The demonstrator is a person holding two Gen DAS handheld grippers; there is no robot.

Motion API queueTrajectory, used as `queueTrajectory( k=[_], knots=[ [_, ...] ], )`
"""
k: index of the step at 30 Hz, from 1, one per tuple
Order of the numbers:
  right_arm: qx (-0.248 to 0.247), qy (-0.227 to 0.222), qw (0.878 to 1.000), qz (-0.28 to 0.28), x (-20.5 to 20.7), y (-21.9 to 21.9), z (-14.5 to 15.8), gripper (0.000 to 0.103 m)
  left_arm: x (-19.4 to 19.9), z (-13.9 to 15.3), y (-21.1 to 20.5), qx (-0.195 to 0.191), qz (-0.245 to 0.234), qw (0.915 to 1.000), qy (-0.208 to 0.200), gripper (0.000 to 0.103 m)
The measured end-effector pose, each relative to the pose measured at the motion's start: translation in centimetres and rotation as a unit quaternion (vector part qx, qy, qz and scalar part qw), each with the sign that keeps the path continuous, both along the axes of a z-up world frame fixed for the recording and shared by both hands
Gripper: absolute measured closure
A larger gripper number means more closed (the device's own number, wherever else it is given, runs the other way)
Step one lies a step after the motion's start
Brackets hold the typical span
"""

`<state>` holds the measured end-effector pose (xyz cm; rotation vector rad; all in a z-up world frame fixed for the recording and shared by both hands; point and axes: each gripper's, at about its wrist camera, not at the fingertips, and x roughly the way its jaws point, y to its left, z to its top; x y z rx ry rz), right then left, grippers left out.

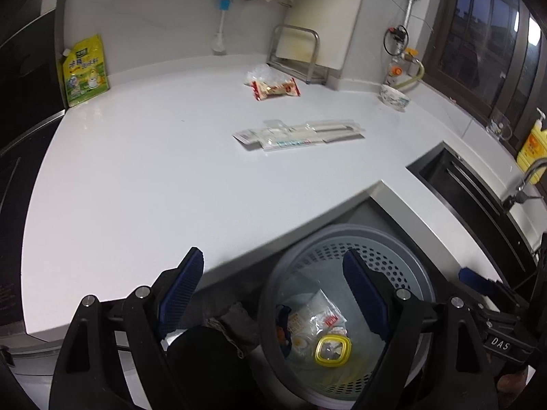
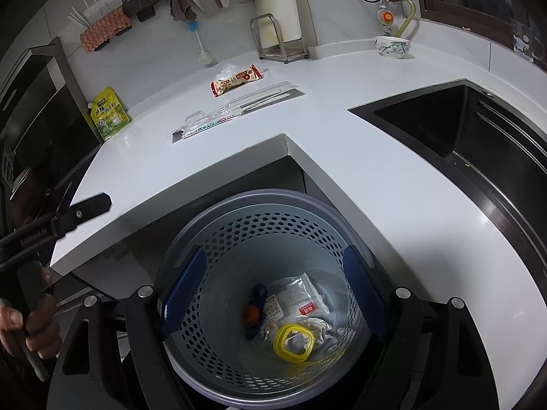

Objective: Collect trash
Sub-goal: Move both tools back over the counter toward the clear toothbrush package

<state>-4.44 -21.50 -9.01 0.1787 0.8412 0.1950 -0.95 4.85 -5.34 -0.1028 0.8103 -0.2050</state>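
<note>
White kitchen counter [image 2: 342, 184] wraps in an L around a gap where a grey perforated bin [image 2: 239, 235] stands on the floor. Above the bin, the right claw [image 2: 273, 290] hangs with its blue pads spread wide and nothing between them. The left claw [image 1: 273, 290] is just as wide and empty, with one pad over the counter edge and the other over the bin [image 1: 386, 259].

Down in the bin lie a yellow square lid ring [image 2: 293, 343], a white packet with a red label [image 2: 294, 302], crumpled clear wrappers, a small orange thing [image 2: 251, 314] and a dark blue scrap.

Beyond the bin, on the counter, lies a long clear plastic package [image 2: 236, 111], and past it a red-and-white snack wrapper [image 2: 236, 80] beside a crumpled clear bag. Right of the bin is a dark sink [image 2: 478, 143]; behind that sits a patterned bowl [image 2: 392, 46]. Far left of the bin, a yellow-green pouch [image 2: 109, 114] leans against a dark appliance.
</note>
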Motion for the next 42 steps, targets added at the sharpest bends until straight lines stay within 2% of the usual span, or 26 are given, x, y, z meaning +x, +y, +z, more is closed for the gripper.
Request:
queueTrajectory(
  k=[8,18,28,37,42],
  knots=[
    [0.001,-0.002,1.000,0.004,0.0,0.3,0.0,0.024,0.6,1.2,3.1,-0.005,0.036,0.9993,-0.011,0.020],
    [-0.006,-0.012,1.000,0.020,1.3,1.0,1.0,0.024,1.6,1.3,3.5,-0.009,0.032,0.9994,-0.011,0.019],
    [-0.011,-0.013,0.999,0.047,5.2,2.5,2.1,0.024,4.4,1.9,3.5,-0.010,0.032,0.9992,-0.020,0.015],
    [-0.061,-0.011,0.995,0.083,9.4,4.1,2.5,0.024,7.3,1.7,3.5,-0.008,0.027,0.9994,-0.019,0.014],
    [-0.027,0.006,0.995,0.099,12.3,3.0,2.9,0.024,9.1,1.4,3.2,-0.012,0.026,0.9995,-0.011,0.014]
  ],
)
